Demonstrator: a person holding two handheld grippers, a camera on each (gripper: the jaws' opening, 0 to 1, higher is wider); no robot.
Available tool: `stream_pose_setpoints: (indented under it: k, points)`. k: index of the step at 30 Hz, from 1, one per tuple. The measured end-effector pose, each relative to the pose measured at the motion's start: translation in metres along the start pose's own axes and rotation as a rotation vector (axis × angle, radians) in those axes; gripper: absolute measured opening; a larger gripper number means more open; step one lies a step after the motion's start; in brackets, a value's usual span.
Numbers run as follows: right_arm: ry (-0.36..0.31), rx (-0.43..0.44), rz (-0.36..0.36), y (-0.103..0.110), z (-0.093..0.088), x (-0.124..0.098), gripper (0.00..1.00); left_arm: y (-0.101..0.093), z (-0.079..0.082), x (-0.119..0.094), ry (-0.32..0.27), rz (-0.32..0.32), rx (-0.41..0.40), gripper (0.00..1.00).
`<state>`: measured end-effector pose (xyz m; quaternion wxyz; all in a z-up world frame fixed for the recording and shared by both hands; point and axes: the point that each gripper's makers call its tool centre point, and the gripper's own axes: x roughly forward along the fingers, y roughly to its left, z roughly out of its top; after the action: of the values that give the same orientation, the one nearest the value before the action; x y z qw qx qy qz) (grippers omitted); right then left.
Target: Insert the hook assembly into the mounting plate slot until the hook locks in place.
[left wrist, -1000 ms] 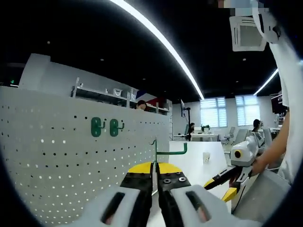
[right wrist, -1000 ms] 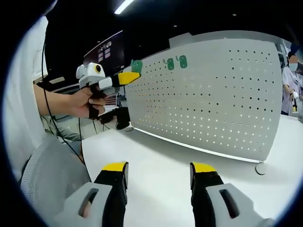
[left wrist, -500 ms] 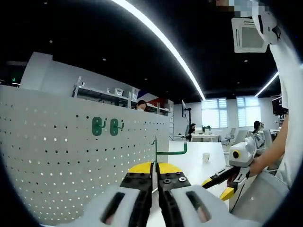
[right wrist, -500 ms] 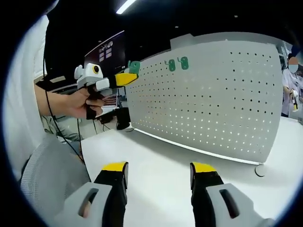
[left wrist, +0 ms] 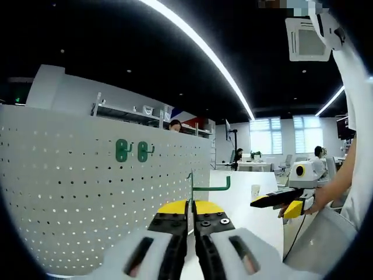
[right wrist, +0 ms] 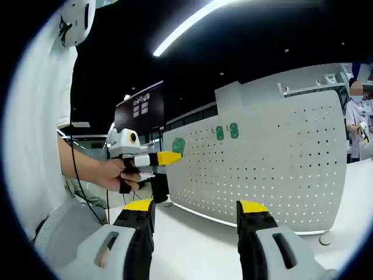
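Observation:
The white pegboard mounting plate (left wrist: 76, 198) stands upright on the table, with two green hooks (left wrist: 132, 151) fixed near its top. My left gripper (left wrist: 190, 205) is shut on a green hook assembly (left wrist: 208, 187), whose thin back plate stands edge-on and whose arm points right, short of the board. In the right gripper view the left gripper (right wrist: 175, 156) holds the green hook assembly (right wrist: 178, 145) by the left end of the pegboard (right wrist: 274, 163), below the two mounted hooks (right wrist: 226, 132). My right gripper (right wrist: 195, 210) is open and holds nothing; it also shows as the right gripper (left wrist: 278, 199), held in a hand.
A white table (right wrist: 192, 245) runs along the foot of the board. A person's hand (right wrist: 111, 174) and white sleeve hold the left gripper. Shelving (left wrist: 145, 114) rises behind the board. People sit at desks (left wrist: 250, 168) far off by the windows.
The right gripper has risen and levelled out, and its view now looks higher up the board. The left gripper still holds the hook, barely shifted.

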<state>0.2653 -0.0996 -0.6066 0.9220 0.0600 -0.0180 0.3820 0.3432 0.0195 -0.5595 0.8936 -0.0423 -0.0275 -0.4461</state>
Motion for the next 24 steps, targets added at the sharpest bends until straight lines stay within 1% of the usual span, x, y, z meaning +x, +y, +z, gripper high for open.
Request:
stream_pose_setpoints:
  k: [1,4,7,11,12,17,20,22,24]
  points:
    - [0.008,0.001,-0.006,-0.002,-0.002,0.001,0.57,0.001,0.000,0.000,0.002,0.005,0.001,0.02]
    - [-0.001,0.008,-0.003,-0.002,0.000,0.001,0.57,0.001,-0.003,-0.001,0.010,0.008,0.006,0.02]
    - [0.007,0.004,0.000,-0.001,-0.001,0.002,0.56,0.002,-0.003,-0.001,0.009,0.013,0.006,0.02]
    - [-0.002,0.005,0.005,0.001,0.006,0.004,0.49,0.002,-0.005,-0.002,0.016,0.018,0.009,0.02]
    - [-0.016,0.011,0.014,0.005,0.010,0.006,0.47,0.001,-0.005,-0.002,0.015,0.018,0.006,0.02]
    - [-0.041,0.016,0.029,0.011,0.020,0.021,0.47,0.000,-0.006,-0.003,0.016,0.023,0.002,0.02]
    - [-0.059,0.017,0.043,0.015,0.027,0.030,0.45,0.001,-0.006,-0.004,0.013,0.028,-0.006,0.02]
    - [-0.060,0.019,0.056,0.019,0.030,0.037,0.45,0.000,-0.006,-0.005,0.010,0.029,-0.007,0.02]
    - [-0.069,0.016,0.070,0.023,0.034,0.042,0.42,0.000,-0.005,-0.006,0.010,0.033,-0.001,0.02]
